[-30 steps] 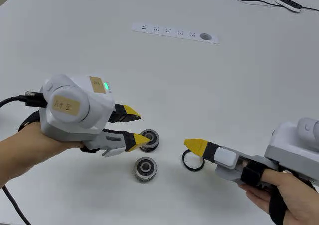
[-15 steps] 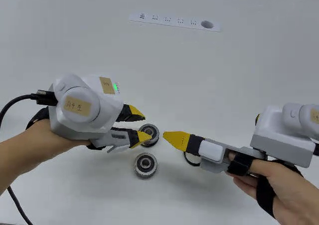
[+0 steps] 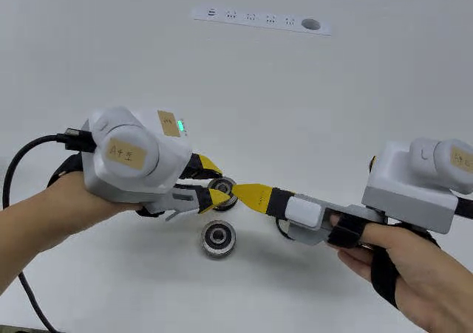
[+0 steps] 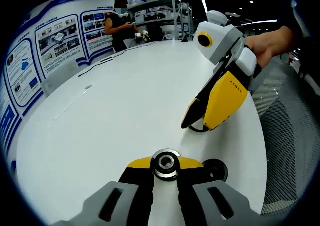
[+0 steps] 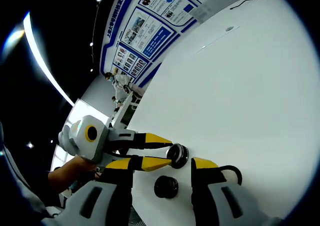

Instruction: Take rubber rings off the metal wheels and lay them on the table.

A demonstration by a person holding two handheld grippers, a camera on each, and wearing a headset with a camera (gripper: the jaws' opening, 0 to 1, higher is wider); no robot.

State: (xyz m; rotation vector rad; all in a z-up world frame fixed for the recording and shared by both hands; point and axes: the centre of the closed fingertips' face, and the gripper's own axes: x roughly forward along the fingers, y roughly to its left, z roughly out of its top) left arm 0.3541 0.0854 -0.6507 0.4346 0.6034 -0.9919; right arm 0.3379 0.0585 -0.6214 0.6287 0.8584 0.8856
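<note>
My left gripper (image 3: 219,184) is shut on a metal wheel (image 3: 222,191) with a black rubber ring on it, held just above the white table (image 3: 310,111). In the left gripper view the wheel (image 4: 166,164) sits between my yellow tips. My right gripper (image 3: 247,195) is open, and its yellow tip touches the wheel's right side. In the right gripper view the wheel (image 5: 178,154) lies between its spread jaws. A second wheel (image 3: 219,238) lies flat on the table in front. A loose rubber ring (image 3: 280,231) lies under the right gripper, partly hidden.
A white power strip (image 3: 259,19) lies at the table's far side. A black cable (image 3: 21,163) trails from the left gripper. People stand by shelves (image 4: 120,20) beyond the table. The table's edge (image 4: 260,151) runs close on the right in the left gripper view.
My right gripper has moved left, from over the loose ring to the wheel in the left gripper. The left gripper holds its place at the wheel. The head camera has tilted down.
</note>
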